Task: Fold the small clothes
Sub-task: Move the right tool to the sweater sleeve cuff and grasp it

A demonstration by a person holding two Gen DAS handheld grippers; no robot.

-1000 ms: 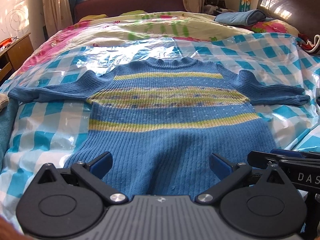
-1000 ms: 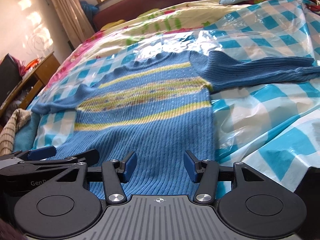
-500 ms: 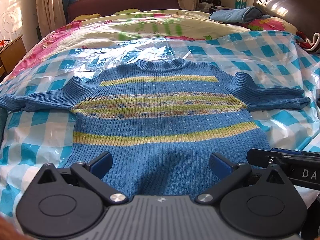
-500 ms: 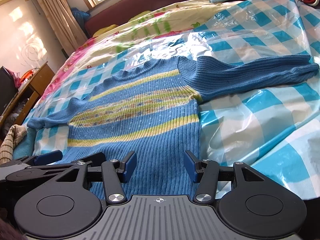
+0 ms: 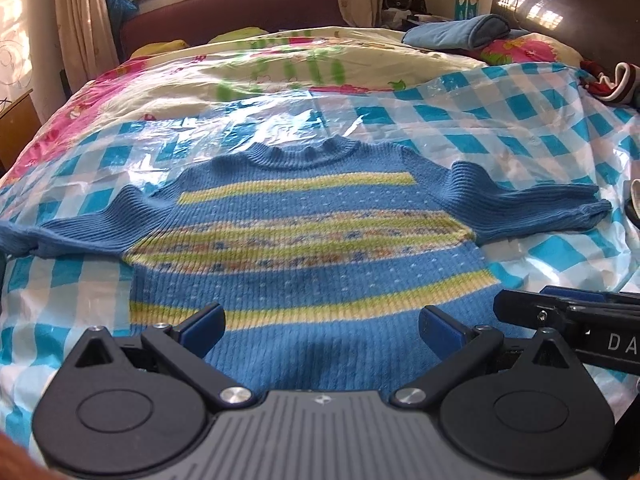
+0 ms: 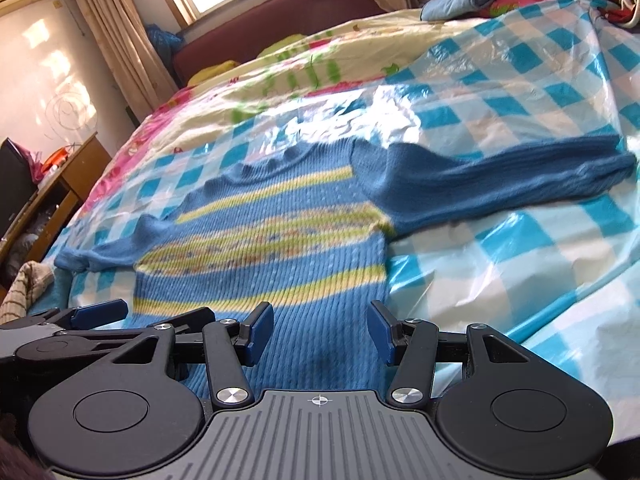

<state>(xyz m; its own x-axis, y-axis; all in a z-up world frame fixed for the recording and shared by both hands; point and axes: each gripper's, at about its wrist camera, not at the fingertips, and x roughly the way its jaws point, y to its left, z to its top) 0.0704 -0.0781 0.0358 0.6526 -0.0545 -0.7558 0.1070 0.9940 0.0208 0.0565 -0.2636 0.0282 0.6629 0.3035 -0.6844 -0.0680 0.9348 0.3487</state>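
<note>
A small blue knitted sweater (image 5: pixel 316 248) with yellow-green stripes lies flat and face up on a blue-and-white checked plastic sheet (image 5: pixel 520 128) over the bed, both sleeves spread sideways. In the right wrist view the same sweater (image 6: pixel 280 248) runs from centre to left, its right sleeve (image 6: pixel 500 184) stretched to the right. My left gripper (image 5: pixel 322 326) hovers open above the hem with nothing between its fingers. My right gripper (image 6: pixel 320 334) is open too, over the hem's right part, empty. Each gripper shows at the edge of the other's view.
A flowered quilt (image 5: pixel 280 68) covers the far half of the bed before a dark red headboard (image 5: pixel 224 12). A folded blue garment (image 5: pixel 456 32) lies at the back right. A wooden desk (image 6: pixel 60 192) stands left of the bed, a striped cloth (image 6: pixel 24 288) beside it.
Both grippers have drawn back from the sweater and slightly up, so more of the bed and the whole sweater now show. Both stayed open. The sweater has not moved.
</note>
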